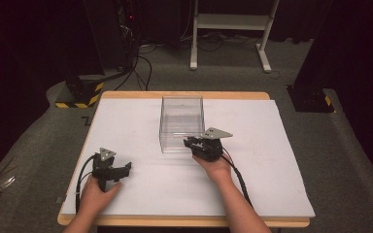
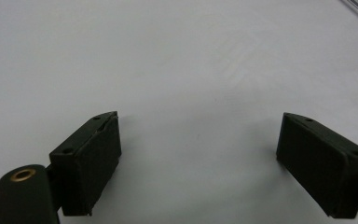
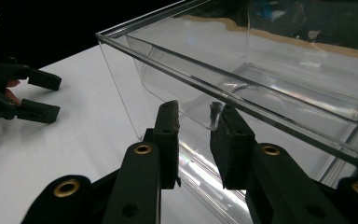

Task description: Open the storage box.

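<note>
Box (image 1: 181, 124) near wall between narrowed right gripper (image 3: 195, 122) jaws, one inside, one outside; left gripper (image 2: 198, 158) wide, idle, farther left.

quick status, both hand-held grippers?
Left hand-held gripper: open, nothing between its jaws, over the white sheet.
Right hand-held gripper: jaws astride the clear box near wall; contact cannot be told.

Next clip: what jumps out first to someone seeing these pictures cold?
The clear box standing open-topped mid-table on the white sheet. The right hand-held gripper is at its near wall, one jaw outside and one inside, a gap left between the pads. The left hand-held gripper rests open on the bare sheet at the near left.
</note>
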`<action>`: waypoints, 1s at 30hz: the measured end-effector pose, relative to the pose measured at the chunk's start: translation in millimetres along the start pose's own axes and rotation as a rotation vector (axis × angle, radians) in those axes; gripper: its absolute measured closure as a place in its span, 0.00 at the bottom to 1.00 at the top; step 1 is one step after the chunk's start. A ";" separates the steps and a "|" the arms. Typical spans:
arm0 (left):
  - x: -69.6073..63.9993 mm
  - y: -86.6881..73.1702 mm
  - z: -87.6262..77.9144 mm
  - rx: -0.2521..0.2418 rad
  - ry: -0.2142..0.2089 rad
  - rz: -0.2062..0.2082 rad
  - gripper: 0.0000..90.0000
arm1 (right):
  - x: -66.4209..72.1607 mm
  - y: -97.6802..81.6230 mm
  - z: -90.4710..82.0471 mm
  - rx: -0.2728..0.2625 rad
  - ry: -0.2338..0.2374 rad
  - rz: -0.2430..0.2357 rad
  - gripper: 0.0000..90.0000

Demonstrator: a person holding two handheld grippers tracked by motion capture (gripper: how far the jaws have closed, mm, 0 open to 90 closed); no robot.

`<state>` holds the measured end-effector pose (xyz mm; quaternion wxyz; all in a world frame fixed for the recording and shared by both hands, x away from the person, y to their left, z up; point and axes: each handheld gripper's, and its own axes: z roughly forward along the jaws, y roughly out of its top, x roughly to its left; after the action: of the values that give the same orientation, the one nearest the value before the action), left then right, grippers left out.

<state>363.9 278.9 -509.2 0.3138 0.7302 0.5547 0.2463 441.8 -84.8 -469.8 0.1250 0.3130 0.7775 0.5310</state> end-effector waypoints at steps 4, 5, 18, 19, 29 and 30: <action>0.1 0.0 -0.1 0.001 0.000 0.001 0.15 | -5.3 -1.5 -0.6 -0.010 0.038 0.021 0.82; 0.1 0.0 -0.1 0.001 0.000 0.002 0.15 | -5.9 -1.7 -0.7 -0.010 0.043 0.018 0.83; -0.2 -0.1 0.0 -0.002 0.001 0.000 0.15 | -12.9 -4.0 -4.0 -0.014 0.101 0.006 0.88; -0.1 -0.1 0.0 -0.001 0.001 0.000 0.15 | -13.0 -4.2 -4.6 -0.013 0.103 0.002 0.89; -0.2 -0.2 0.2 -0.003 0.002 0.000 0.15 | -12.0 -7.8 -10.2 -0.017 0.134 -0.008 0.90; -0.1 -0.2 0.1 -0.002 0.001 -0.001 0.15 | -11.4 -8.2 -10.9 -0.018 0.136 -0.009 0.91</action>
<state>363.8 278.8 -509.4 0.3145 0.7296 0.5547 0.2472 442.0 -102.0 -474.4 0.0772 0.2716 0.7809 0.5572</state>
